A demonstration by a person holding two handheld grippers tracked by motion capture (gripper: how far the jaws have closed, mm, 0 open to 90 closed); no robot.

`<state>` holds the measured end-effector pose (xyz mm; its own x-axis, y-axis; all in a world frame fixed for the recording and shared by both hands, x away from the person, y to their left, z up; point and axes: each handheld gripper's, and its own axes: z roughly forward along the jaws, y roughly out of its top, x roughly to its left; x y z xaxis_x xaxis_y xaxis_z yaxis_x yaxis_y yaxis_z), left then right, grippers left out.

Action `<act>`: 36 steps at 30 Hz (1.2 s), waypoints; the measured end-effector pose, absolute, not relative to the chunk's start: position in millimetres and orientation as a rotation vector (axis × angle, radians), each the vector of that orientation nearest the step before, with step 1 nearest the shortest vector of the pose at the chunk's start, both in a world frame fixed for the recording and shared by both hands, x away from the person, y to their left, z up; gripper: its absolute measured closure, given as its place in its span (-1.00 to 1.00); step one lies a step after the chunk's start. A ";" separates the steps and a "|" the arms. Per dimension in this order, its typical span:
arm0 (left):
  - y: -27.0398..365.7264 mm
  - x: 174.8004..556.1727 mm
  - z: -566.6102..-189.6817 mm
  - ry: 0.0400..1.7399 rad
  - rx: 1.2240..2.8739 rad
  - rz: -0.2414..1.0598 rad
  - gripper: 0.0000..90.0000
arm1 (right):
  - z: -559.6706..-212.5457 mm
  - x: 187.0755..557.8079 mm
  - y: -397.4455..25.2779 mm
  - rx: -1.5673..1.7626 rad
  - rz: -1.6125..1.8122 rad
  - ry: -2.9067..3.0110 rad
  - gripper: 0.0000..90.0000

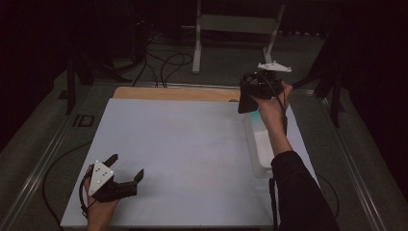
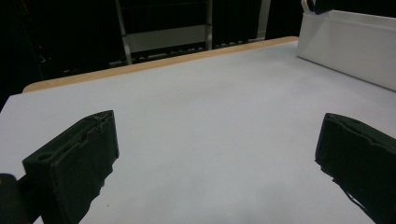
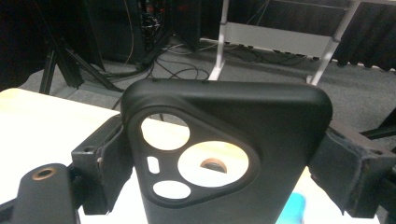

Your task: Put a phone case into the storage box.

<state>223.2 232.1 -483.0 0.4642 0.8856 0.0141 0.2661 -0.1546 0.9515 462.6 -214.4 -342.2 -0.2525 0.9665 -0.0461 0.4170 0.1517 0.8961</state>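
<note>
Probably mid-carry: black phone case point(image 3: 224, 154) lifted clear of the clear plastic bin point(image 1: 260, 144) at the right of the desk point(image 1: 192, 144), pinched upright by the right gripper point(image 1: 255, 89) above the bin's far end. Right jaws clamped on the case's two long edges, camera cut-outs facing the lens (something light blue just visible below, too small to name). Left gripper point(image 1: 126, 171) resting low near the desk's front-left corner, jaws spread wide and grasping nothing, bare white surface between them. Next, judging by the layout: bring the case over open desk and set it down, or pass it across, without twisting it out of the grip.
</note>
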 end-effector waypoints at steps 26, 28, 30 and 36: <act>231.6 223.4 -483.2 1.007 1.683 0.749 -1.00 | -346.4 463.8 -231.3 1.371 1.018 1.753 -0.69; 231.6 223.3 -483.2 1.007 1.681 0.749 -1.00 | -347.2 463.7 -232.2 1.371 1.012 1.752 -0.69; 231.6 223.2 -483.2 1.008 1.680 0.748 -1.00 | -347.5 463.8 -232.6 1.373 1.011 1.752 -0.69; 231.7 223.3 -483.1 1.008 1.679 0.749 -1.00 | -347.8 463.3 -236.4 1.381 1.011 1.744 -0.69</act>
<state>223.3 231.7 -483.1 0.4613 0.8872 0.0138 0.2696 -0.1549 0.9504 463.3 -236.4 -347.8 -0.2020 0.9783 -0.0454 0.4465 0.1332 0.8848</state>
